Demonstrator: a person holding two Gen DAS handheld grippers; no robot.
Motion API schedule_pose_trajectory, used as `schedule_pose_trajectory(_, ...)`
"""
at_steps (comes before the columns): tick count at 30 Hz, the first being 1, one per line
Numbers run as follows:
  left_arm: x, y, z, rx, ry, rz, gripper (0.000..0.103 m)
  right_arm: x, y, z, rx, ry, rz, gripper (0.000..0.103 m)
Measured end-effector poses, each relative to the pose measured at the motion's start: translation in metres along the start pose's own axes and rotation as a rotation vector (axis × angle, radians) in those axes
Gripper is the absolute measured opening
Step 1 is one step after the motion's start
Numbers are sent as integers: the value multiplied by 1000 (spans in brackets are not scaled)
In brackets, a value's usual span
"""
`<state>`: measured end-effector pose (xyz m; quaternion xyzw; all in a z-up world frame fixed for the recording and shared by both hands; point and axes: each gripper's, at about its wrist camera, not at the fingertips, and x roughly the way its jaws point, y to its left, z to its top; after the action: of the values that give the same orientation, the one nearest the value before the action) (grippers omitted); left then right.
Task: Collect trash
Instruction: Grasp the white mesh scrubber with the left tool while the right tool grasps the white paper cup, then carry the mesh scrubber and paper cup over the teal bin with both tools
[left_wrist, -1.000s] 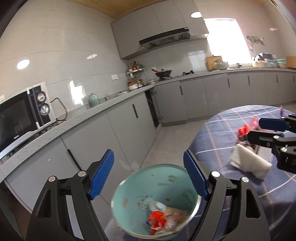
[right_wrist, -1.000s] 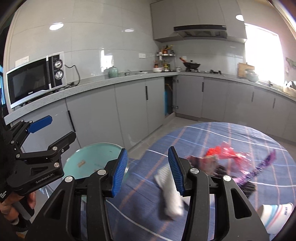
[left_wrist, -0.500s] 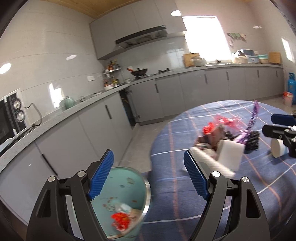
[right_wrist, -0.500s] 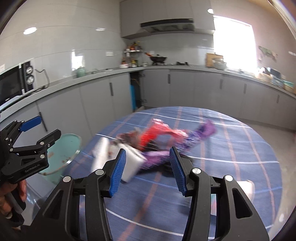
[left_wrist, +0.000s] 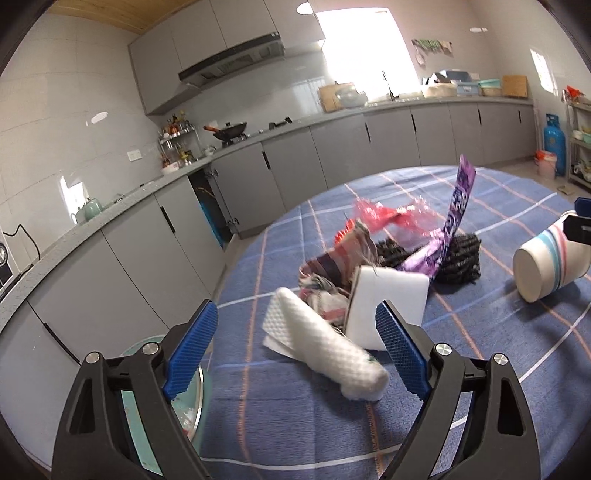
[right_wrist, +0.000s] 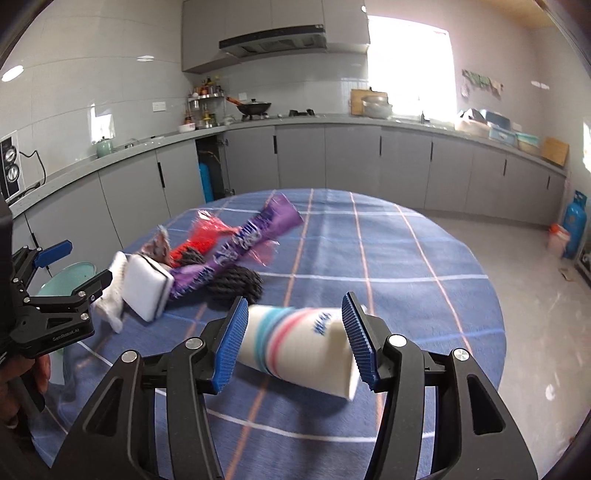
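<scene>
Trash lies piled on the blue checked tablecloth: a white quilted wad, a white sponge block, a purple wrapper, red plastic film and a black coiled scrubber. My left gripper is opening. The white wad lies between its blue pads, untouched. My right gripper is opening too. A striped paper cup lies on its side between its pads, and no squeeze on it shows. The teal bin stands low beside the table's left edge.
Grey kitchen cabinets and a counter run along the far walls, with a wok on the stove. A blue gas cylinder stands on the floor at the right. The table's right half is bare cloth.
Both views have swung from the teal bin to the table. The left gripper has come down over the white wad and the right one around the paper cup. Both jaws stand wider.
</scene>
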<state>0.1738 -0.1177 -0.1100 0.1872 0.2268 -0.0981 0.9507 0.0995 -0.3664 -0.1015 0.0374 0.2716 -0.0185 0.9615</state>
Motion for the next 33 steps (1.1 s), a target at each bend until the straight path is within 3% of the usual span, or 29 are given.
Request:
schedule_pose_trajectory(5,9,-3,-6,-7,36,-17,86,-4,-5,-6,-1,-20,10,56)
schedule_pose_trajectory(11,15,-5,-8,-2,54,-31,85,-14,-14,-3,31,-46,0,64)
schedule_pose_trajectory(13,16,-3,-7,-10,62,-50,75,-15,-19,-6,35,-41,-22,64)
schedule_pose_trajectory(14,17,-2,-8,-11,73,-72,61,-14,-23,-8,44,-32,-23,64)
schedule_pose_trajectory(16,18,-1,-10,-20,94,-116,49,-10,-27,-12,66,-11,-14,64)
schedule_pose_trajectory(18,18,0,-13,-23,107,-144,26,-7,-26,-15,76,9,6,64)
schedule_pose_trajectory(20,16,0,-14,-21,106,-158,17,-3,-22,-17,68,25,30,62)
schedule_pose_trajectory(21,15,2,-14,-27,104,-168,16,-1,-20,-18,66,36,53,60)
schedule_pose_trajectory(25,7,9,-14,-40,90,-188,13,1,-16,-22,49,60,86,20)
schedule_pose_trajectory(26,3,11,-14,-42,82,-189,13,1,-15,-23,41,60,91,14)
schedule_pose_trajectory(29,-7,17,-13,-43,60,-183,13,-4,-10,-26,20,49,100,4)
schedule_pose_trajectory(33,-19,26,-12,-41,35,-166,13,-10,-4,-26,0,24,95,4)
